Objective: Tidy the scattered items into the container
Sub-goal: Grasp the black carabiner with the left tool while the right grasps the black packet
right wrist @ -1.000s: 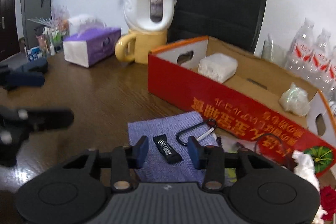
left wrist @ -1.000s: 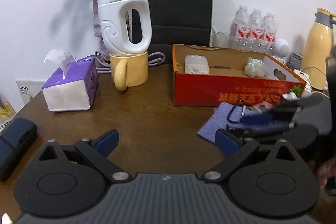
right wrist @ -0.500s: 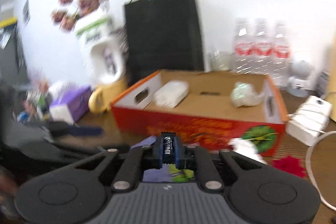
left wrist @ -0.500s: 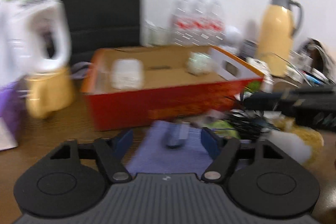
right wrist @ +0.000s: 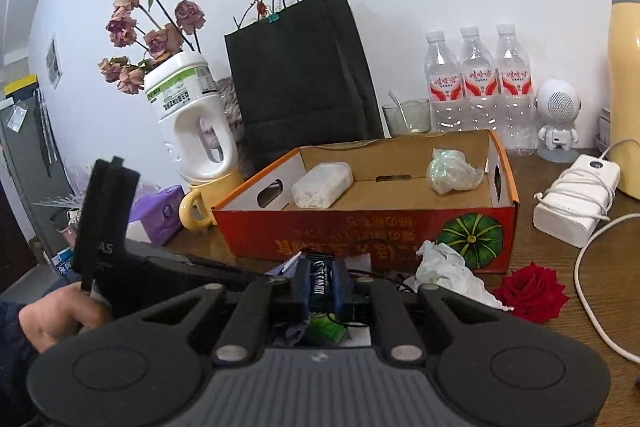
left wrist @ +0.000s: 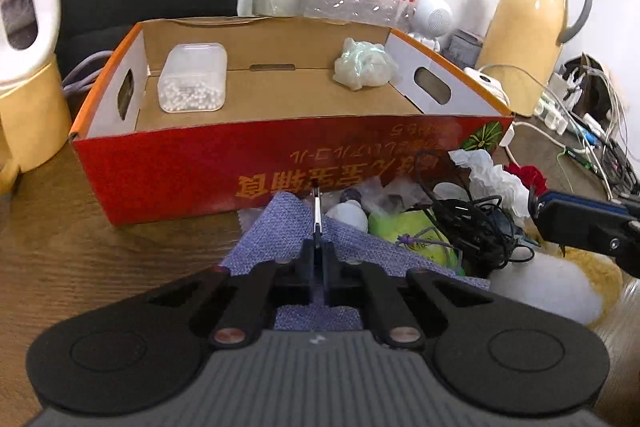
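The red cardboard box point(left wrist: 168, 163) stands open on the wooden table; it also shows in the right wrist view point(right wrist: 360, 235). Inside lie a clear bead container point(left wrist: 193, 78) and a crumpled plastic bag point(left wrist: 362, 63). My left gripper point(left wrist: 318, 259) is shut on a metal carabiner point(left wrist: 317, 215) over the purple cloth point(left wrist: 280, 227). My right gripper point(right wrist: 322, 285) is shut on a dark candy packet point(right wrist: 322, 279), held in front of the box.
A pile in front of the box holds black cables point(left wrist: 468, 219), white tissue point(left wrist: 492, 175), a green packet point(left wrist: 404, 227) and a red rose point(right wrist: 532, 291). A yellow mug point(left wrist: 28, 115), black bag point(right wrist: 300, 75), water bottles point(right wrist: 476, 83), yellow thermos point(left wrist: 528, 27) and white charger point(right wrist: 572, 199) stand around.
My left gripper swung right to the cloth and closed on the carabiner. My right gripper closed on the candy packet and lifted it off the cloth.
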Tool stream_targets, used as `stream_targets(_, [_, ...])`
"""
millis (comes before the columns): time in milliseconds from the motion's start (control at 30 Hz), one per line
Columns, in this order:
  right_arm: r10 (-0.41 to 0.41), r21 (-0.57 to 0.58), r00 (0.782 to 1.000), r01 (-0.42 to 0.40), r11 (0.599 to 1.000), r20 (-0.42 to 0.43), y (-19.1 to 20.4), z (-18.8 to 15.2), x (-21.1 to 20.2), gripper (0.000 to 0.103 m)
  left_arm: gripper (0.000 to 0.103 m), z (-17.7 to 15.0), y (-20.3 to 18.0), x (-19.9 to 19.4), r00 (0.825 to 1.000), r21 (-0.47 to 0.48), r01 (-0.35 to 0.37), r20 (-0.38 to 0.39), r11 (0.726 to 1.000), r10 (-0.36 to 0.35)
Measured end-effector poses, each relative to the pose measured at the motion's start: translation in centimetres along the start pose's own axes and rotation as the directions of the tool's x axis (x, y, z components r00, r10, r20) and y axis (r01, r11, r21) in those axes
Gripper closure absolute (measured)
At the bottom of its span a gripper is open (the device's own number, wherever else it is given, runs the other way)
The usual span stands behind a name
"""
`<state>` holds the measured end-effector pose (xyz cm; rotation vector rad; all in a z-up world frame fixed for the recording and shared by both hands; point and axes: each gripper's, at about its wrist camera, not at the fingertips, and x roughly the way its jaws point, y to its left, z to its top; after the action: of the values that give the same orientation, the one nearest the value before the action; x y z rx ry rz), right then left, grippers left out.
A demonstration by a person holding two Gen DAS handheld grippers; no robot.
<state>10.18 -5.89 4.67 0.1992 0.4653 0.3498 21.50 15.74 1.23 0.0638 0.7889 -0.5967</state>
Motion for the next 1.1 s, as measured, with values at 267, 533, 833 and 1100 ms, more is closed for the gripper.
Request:
stream_targets(267, [-0.042,-0.052,0.999,0.041,0.998,-0.010,0.9,-1.0,0.6,0.093,0.099,-1.4,-1.3,-5.2,0.976,-0.052,-0.128,0.169,0.990,0.135])
stream_targets(533, [-0.108,-0.145,0.990,0.119,0.982,0.087,4.3,-1.5,-2.2,0.093,0.099,-6.4,-5.5,-12.0,0.883,-0.048,-0.284,0.377,0.958,0.281])
stream_targets(833, [-0.200,-0.123,0.952,0.233,0.965,0.234,8.2,-4.5,-9.6,0.093,0.099,-11.9,-10.2,-15.7,0.859,-0.010,-0.262,0.454,0.965,0.238])
stream_targets(1100, [-0.216,-0.099,0.918,0.261,0.960,0.332,11.4,-9.1,-14.6,0.093,0.098,-15.7,-13.6,-18.9,0.815,0.013,-0.289,0.527,0.957,0.239])
